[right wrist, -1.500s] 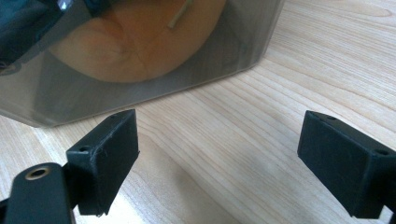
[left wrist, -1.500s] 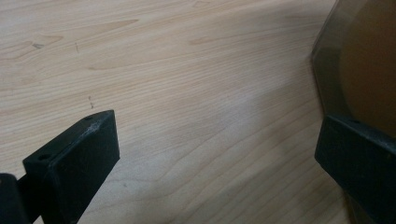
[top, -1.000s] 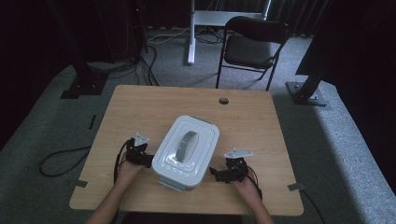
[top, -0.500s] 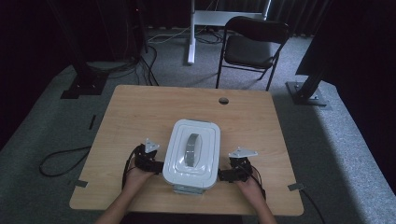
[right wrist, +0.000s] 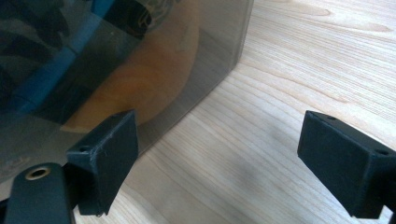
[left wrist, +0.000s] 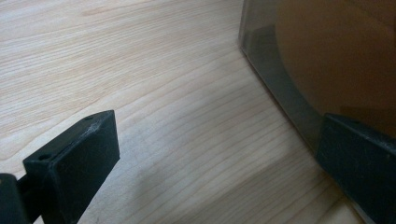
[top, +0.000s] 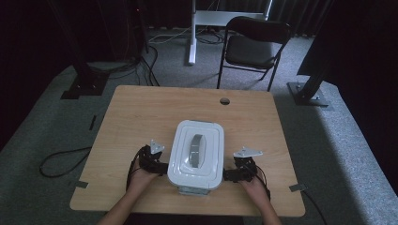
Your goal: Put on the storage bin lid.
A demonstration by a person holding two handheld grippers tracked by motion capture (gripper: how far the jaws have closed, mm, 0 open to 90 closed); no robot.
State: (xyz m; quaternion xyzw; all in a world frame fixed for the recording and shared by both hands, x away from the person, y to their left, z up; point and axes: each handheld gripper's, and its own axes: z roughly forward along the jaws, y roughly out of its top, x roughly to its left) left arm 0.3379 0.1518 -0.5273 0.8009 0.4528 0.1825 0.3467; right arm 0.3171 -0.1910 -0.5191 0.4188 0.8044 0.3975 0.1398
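The white-lidded box [top: 196,152] stood near the table's [top: 141,110] front edge between the left gripper [top: 162,166] and right gripper [top: 229,175] — both wide open. The gripper views showed its smoky wall [right wrist: 140,70] — contents blurred.

The high view is dim and soft, with black surroundings. Both gripper views are bright, light falling evenly on the bench [left wrist: 177,93]; near jaws blur and cast faint shadows.
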